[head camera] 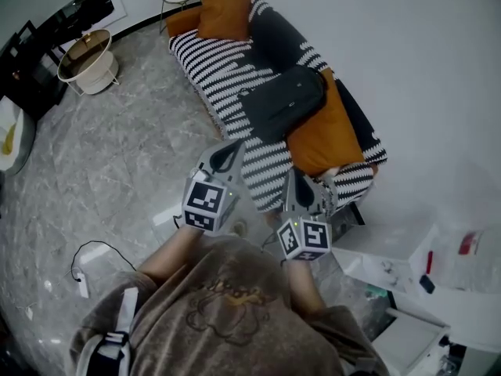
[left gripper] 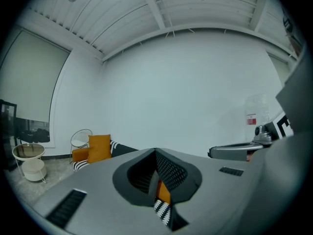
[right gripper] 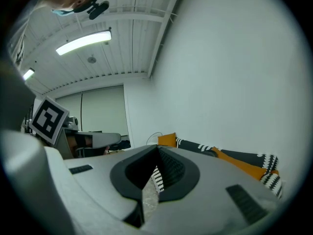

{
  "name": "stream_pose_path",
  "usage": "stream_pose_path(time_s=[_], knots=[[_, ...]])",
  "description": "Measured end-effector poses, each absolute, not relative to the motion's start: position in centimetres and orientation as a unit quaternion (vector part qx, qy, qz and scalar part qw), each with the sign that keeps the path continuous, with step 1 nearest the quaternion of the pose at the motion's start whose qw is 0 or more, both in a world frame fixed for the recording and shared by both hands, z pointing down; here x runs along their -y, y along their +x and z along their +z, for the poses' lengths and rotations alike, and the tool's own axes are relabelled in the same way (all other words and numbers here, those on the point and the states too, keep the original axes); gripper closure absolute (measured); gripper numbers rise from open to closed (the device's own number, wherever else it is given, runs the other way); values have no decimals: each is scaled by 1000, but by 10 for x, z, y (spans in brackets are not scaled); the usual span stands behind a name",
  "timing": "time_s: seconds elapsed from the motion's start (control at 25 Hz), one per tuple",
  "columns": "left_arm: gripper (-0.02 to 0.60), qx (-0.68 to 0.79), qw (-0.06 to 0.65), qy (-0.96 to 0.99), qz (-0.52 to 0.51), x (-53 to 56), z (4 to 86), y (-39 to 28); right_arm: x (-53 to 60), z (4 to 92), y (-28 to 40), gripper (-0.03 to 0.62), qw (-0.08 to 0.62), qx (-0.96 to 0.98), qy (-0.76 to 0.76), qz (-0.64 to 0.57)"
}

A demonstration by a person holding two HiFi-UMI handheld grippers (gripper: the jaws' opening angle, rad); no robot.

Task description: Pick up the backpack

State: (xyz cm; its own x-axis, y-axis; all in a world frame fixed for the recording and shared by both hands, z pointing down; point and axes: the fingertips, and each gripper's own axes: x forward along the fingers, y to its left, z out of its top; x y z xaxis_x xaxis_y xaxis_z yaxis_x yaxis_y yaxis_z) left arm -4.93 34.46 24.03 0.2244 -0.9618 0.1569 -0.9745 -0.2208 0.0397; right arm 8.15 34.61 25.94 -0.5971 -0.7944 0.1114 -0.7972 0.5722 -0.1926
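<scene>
Backpack [head camera: 282, 100]: black, soft, lying flat and slantwise on striped sofa [head camera: 210, 69], one end over orange cushion [head camera: 329, 141]. Sits ahead of left gripper [head camera: 228, 153] and right gripper [head camera: 290, 182], touching neither.

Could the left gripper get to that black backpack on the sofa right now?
Probably yes, with a further reach: the left gripper is short of the backpack, and only bare striped sofa lies between them. Its jaws are shut, so they'd need opening first.
</scene>
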Motion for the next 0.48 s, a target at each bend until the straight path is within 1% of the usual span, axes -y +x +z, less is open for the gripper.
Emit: stream_pose_path(time_s=[0.48], knots=[[580, 625, 64, 776, 56, -270, 248, -45, -272, 276, 83, 588, 15, 891, 436, 124]])
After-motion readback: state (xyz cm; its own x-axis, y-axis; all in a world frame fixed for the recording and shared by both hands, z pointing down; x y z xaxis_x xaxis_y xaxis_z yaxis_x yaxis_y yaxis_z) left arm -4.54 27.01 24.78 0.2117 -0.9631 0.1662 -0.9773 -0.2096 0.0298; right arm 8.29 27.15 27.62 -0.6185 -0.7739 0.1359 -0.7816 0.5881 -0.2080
